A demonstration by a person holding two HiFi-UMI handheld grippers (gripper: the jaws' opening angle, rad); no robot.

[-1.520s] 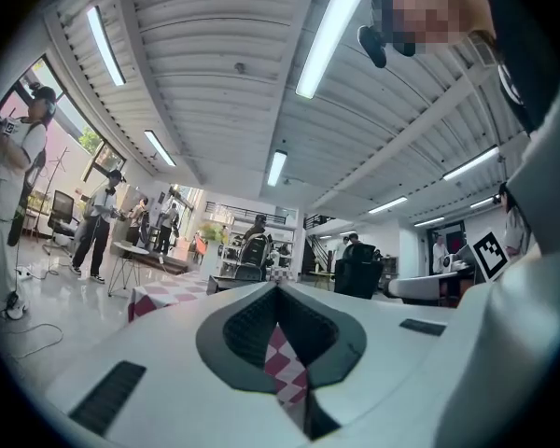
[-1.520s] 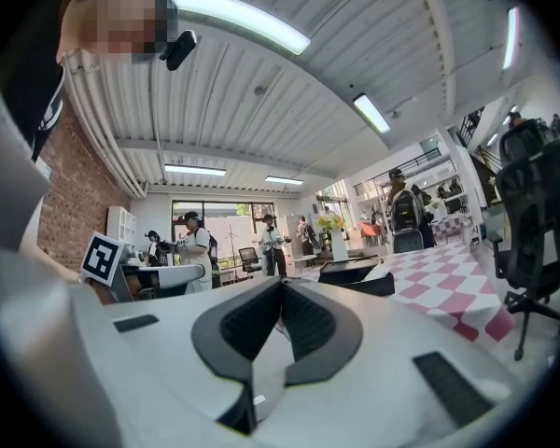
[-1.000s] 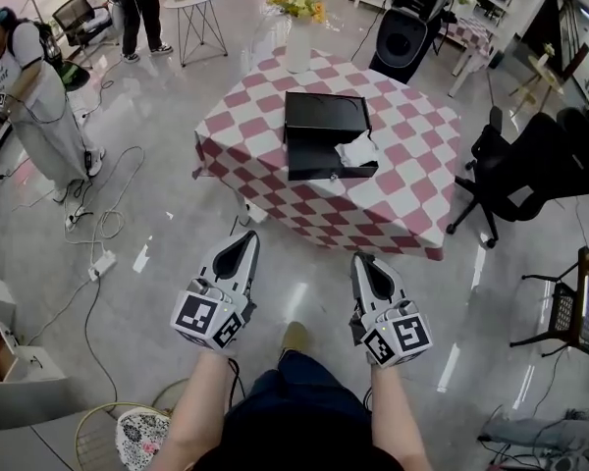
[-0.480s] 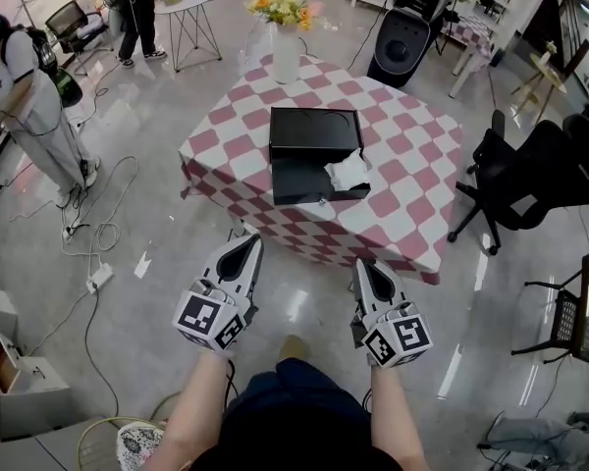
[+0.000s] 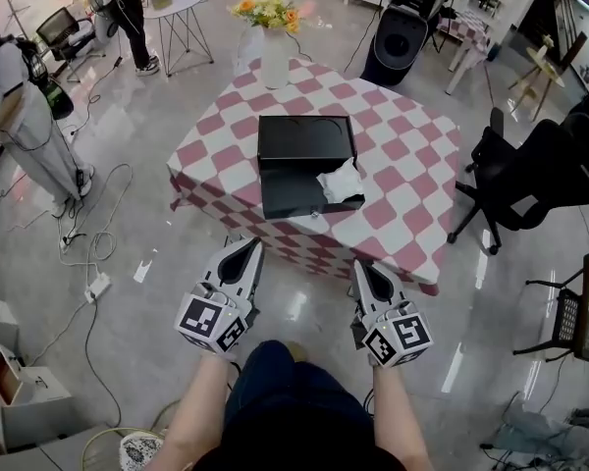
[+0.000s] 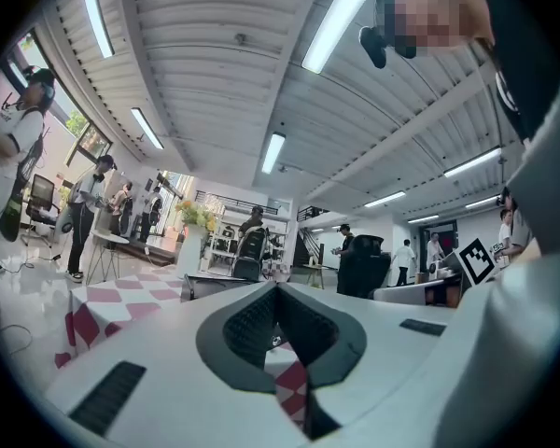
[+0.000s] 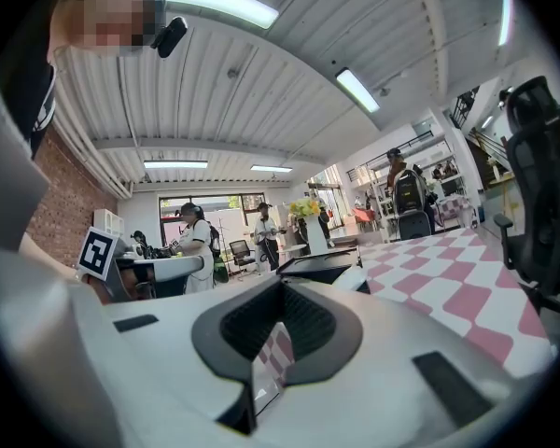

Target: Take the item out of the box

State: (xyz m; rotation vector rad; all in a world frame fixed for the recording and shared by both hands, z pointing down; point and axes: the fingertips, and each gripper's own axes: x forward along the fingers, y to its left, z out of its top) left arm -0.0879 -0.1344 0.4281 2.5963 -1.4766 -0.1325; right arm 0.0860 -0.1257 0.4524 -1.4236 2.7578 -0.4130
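standing short of the table (image 5: 412,180), the person holds both grippers low and roughly level in front of the body, pointed toward the box (image 5: 293,192). by my reading the task is at its very start: nothing is gripped, and neither gripper is near the box.

the left gripper (image 5: 249,245) has its jaws brought together at the tips with nothing between them. the left gripper view shows only checked cloth (image 6: 93,299) through the hollow behind the tips. the right gripper (image 5: 363,267) is likewise closed and empty.

the black box sits near the middle of the pink-and-white cloth. its lid (image 5: 305,137) already lies open toward the far side, so no opening is left to do. the item (image 5: 341,183), a crumpled white thing, paper or fabric i cannot tell, lies inside the open tray at its right end.

what remains is nearly everything:
- closing the gap to the table
- parting one gripper's jaws and reaching into the tray
- pinching the white item and lifting it clear of the walls

a vase (image 5: 275,59) of flowers stands at the far corner, well apart from the box.
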